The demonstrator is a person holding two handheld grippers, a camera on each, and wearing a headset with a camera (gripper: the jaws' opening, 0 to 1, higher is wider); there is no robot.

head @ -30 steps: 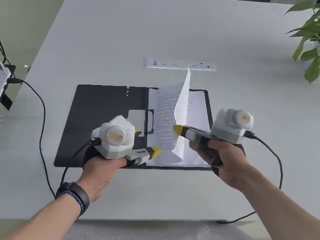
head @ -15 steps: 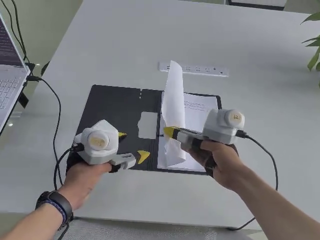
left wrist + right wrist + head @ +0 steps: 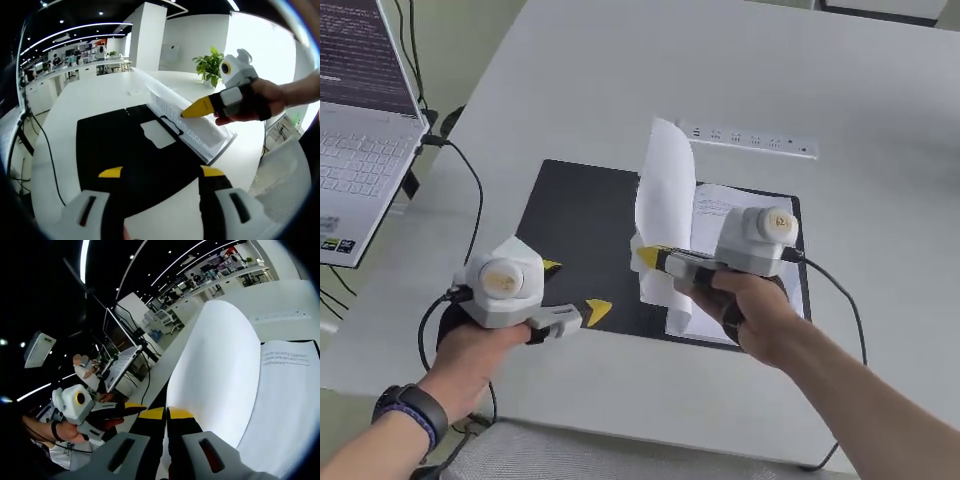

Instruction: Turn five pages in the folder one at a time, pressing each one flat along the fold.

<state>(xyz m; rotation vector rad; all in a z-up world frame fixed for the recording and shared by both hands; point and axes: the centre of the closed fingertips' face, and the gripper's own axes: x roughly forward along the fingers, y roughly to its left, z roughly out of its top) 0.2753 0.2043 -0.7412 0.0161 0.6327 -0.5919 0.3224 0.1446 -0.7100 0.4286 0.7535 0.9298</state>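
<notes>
Folder (image 3: 575, 220), one page (image 3: 665, 195) upright.
Your right gripper (image 3: 645, 257) is pinching that page; your left gripper (image 3: 575, 289) is hovering over the folder's near edge, jaws spread.

Open silver laptop (image 3: 360, 130) sits at the left edge of the white table (image 3: 580, 70), screen lit. 1 black cable (image 3: 479, 205) runs from beside it. White power strip (image 3: 748, 140) lies flat mid-table. Green leafy plant (image 3: 210, 65) stands by the far end.

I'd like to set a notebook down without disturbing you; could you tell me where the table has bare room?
The table is bare beyond the power strip and right of the folder. A narrower patch lies between laptop and folder, crossed by a cable. The near edge is crowded: left gripper, right gripper, lifted page.
</notes>
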